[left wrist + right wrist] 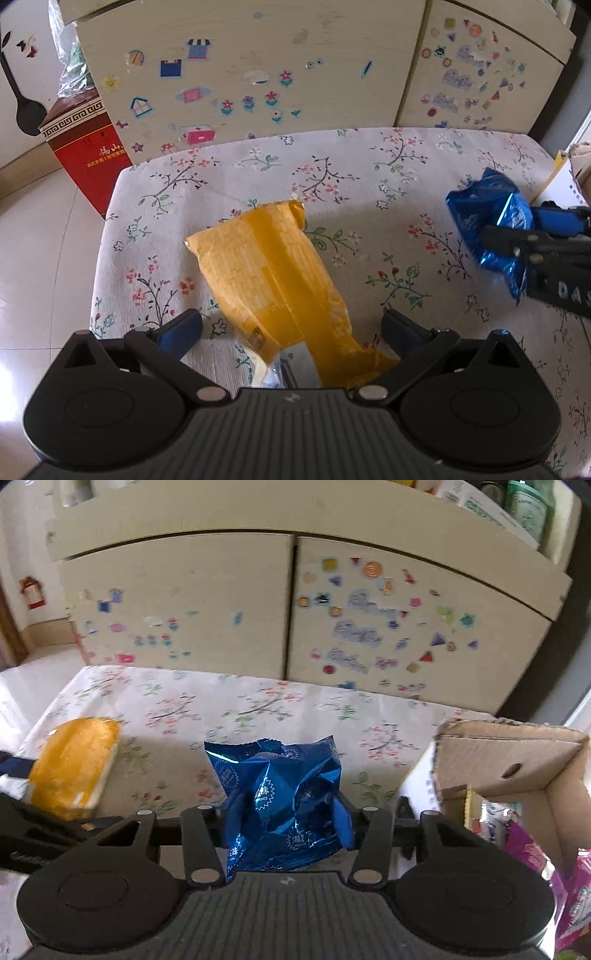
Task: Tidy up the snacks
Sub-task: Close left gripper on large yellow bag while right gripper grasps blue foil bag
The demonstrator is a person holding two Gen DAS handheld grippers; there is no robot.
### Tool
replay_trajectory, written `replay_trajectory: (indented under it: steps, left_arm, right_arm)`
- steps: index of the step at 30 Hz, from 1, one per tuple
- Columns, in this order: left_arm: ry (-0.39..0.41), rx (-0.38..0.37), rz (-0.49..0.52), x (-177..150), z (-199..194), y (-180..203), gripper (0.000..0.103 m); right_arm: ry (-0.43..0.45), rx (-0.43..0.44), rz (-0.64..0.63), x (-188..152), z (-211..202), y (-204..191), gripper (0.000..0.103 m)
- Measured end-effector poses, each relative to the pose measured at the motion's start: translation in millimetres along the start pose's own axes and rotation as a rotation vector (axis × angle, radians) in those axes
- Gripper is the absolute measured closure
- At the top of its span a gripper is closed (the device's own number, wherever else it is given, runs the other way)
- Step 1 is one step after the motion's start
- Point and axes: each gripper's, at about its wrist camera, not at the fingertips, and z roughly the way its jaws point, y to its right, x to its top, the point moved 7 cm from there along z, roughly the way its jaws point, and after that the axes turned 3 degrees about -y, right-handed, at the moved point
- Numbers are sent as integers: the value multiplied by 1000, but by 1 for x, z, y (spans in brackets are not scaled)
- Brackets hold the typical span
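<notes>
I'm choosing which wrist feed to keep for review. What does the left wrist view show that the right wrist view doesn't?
Only the left wrist view shows the red printed carton on the floor by the table, and the left gripper open around the long yellow plastic snack packet.

Only the right wrist view shows the open brown cardboard box with purple packets inside.

Both show the crinkled blue foil snack bag pinched by the right gripper, the yellow packet, the floral tablecloth and the stickered cabinet doors.
</notes>
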Motion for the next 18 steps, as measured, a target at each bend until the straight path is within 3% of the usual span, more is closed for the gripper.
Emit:
replay_trajectory:
  steps: [4, 6, 7, 9, 11, 18]
  left_arm:
    - [-1, -10, 9, -1, -1, 0, 0]
    - [-1, -18, 17, -2, -2, 0, 0]
    - [1, -20, 21, -2, -2, 0, 0]
    - [3, -25, 27, -3, -3, 0, 0]
    - [4, -26, 26, -3, -3, 0, 0]
    - [9, -26, 22, -3, -3, 1, 0]
  right_arm:
    - [0, 88, -38, -3, -10, -7, 44]
    - [13, 149, 7, 0, -17, -2, 24]
    - [28, 162, 31, 2, -20, 1, 20]
    - [44, 159, 75, 6, -23, 8, 14]
    - [37, 150, 100, 7, -20, 11, 14]
    - [31, 85, 28, 7, -1, -2, 8]
